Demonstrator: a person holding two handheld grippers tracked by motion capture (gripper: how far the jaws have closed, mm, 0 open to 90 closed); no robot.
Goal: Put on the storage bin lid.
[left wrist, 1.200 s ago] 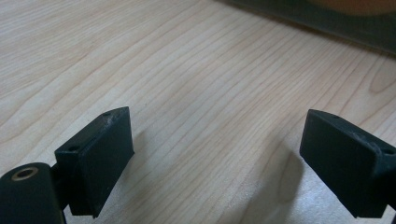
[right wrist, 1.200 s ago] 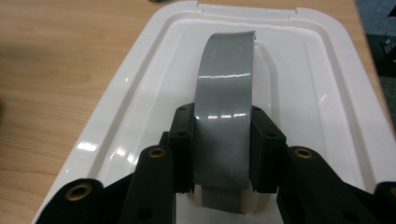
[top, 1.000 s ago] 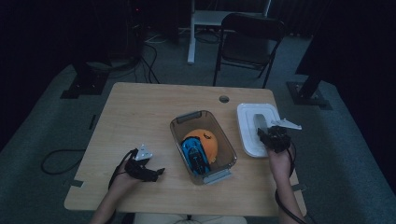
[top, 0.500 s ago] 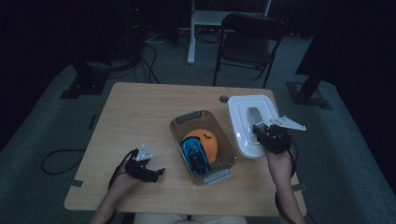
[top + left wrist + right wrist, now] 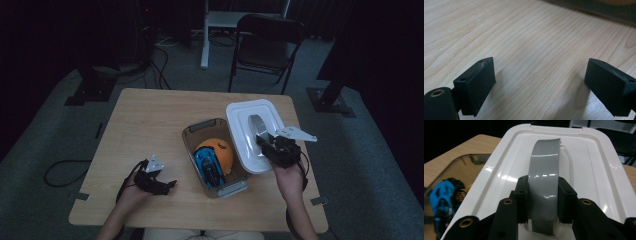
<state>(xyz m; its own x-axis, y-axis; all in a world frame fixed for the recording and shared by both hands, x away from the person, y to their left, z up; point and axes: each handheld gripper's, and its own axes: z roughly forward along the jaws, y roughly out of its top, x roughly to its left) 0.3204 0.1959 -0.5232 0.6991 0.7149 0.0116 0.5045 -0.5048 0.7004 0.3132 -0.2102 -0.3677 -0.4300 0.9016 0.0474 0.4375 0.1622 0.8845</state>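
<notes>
High view: the white lid [image 5: 252, 131] is held tilted by its grey handle [image 5: 544, 187] in the clamped right gripper [image 5: 266, 146], right of the filled bin [image 5: 192, 131]; seating is left. The left gripper [image 5: 167, 185] rests open, empty.

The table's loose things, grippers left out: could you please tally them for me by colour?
Clear: 1, the clear plastic storage bin
White: 1, the white plastic lid with a grey tape handle
Orange: 1, the round orange toy in the bin
Blue: 1, the blue and black toy in the bin
Total: 4
</notes>
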